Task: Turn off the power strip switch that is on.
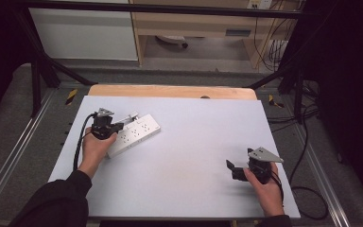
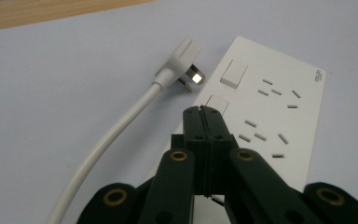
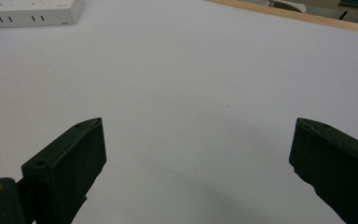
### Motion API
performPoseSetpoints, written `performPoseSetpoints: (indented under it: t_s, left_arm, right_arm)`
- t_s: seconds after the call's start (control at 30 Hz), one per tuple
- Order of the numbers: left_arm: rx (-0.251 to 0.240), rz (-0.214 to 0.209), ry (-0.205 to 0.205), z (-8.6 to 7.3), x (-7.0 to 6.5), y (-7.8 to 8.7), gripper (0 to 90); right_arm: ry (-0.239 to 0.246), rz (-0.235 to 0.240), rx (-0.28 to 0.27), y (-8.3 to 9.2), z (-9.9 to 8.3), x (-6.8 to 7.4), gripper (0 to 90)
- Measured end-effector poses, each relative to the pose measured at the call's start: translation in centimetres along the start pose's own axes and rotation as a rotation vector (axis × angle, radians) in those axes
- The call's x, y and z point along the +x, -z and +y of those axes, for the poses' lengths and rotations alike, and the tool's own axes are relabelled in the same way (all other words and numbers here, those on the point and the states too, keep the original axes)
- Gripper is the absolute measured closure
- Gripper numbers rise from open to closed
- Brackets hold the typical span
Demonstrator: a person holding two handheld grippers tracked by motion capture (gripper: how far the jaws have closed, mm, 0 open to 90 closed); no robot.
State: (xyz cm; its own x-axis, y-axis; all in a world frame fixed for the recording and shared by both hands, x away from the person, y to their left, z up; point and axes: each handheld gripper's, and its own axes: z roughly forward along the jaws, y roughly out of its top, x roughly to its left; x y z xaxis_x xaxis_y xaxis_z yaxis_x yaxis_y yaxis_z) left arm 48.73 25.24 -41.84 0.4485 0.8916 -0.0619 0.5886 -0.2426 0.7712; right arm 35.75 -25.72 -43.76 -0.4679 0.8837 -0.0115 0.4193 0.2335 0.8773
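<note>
- My left gripper is clenched, its 2 black jaws pressed flat together with nothing between them.
- Its closed tip hangs over the near end of the white power strip, right at the lower of the 2 rocker switches; whether it touches the switch I cannot tell.
- The second switch sits just beyond the first on the strip's face, and past both run 2 groups of socket slots along the strip.
- Just off the strip's switch end lies a white plug, prongs turned toward the strip and 1 prong catching the light; it is close beside the strip, not inserted in any socket.
- The plug's white cable curves away from the strip and back toward me along my left gripper's side.
- In the high view my left hand holds that gripper over the strip, which lies slanted on the pale table sheet.
- My right gripper is released, its 2 jaws spread wide over bare sheet, gripping nothing.
- It sits well apart from the strip, which appears as a white corner in the far distance of the right gripper view.
- In the high view my right hand rests low on the sheet with its gripper pointed back across the table, on the opposite side from the strip.
- A wooden table edge runs beyond the strip, past the sheet's far border.
</note>
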Motion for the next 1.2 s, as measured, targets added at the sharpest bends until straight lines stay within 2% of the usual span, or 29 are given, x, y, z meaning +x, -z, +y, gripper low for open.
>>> performPoseSetpoints:
  t_s: [0.27, 1.2]
  left_arm:
    - [0.012, 0.006, -0.011, -0.34, 0.03, -0.34, 90.0]
    - [0.015, 0.009, -0.010, -0.39, 0.08, -0.67, 90.0]
  right_arm:
    - [0.002, 0.002, 0.000, -0.02, 0.00, 0.00, 4.2]
    - [0.002, 0.010, 0.003, -0.02, 0.00, 0.07, 4.2]
